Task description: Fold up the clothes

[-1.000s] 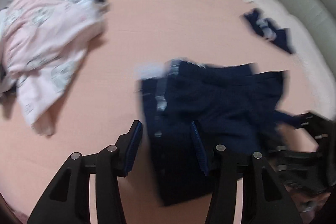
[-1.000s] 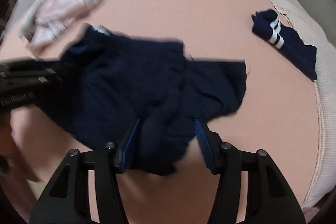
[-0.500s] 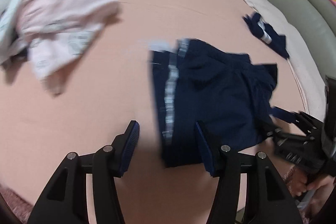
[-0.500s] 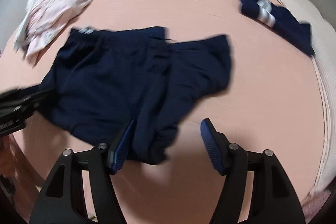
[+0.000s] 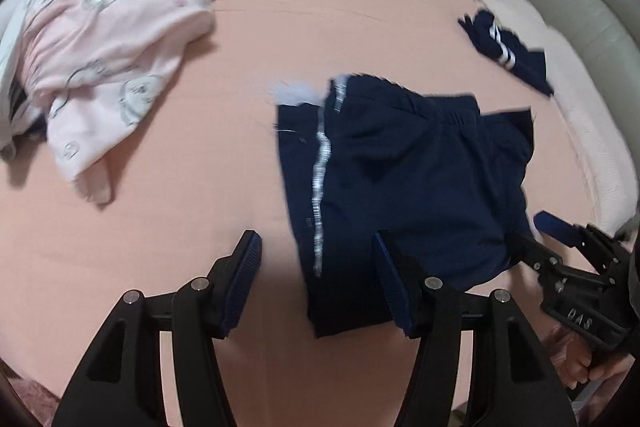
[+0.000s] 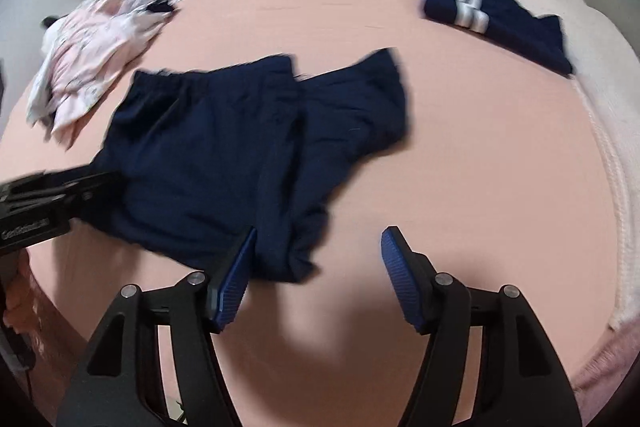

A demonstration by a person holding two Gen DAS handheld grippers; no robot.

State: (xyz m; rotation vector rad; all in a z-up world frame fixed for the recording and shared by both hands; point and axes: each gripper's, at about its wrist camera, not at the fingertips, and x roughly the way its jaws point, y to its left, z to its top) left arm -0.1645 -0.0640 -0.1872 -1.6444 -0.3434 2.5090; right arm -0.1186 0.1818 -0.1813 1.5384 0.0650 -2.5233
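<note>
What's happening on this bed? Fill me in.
A person with a gripper in each hand is folding clothes. Navy shorts lie spread on the pink sheet. The left gripper and right gripper are both open at the shorts' near edge, gripping nothing. A pink garment pile and another navy piece lie apart.

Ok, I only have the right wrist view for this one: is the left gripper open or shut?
Observer: Open. In the left wrist view the left gripper has its jaws wide apart and clamps nothing.
Operator: The shorts look plain navy to me. Any marking?
Observer: Yes, the shorts have a white stripe down the side nearest that gripper.
Operator: Anything at the waistband?
Observer: A white patch sticks out at that corner; it is too blurred to identify.
</note>
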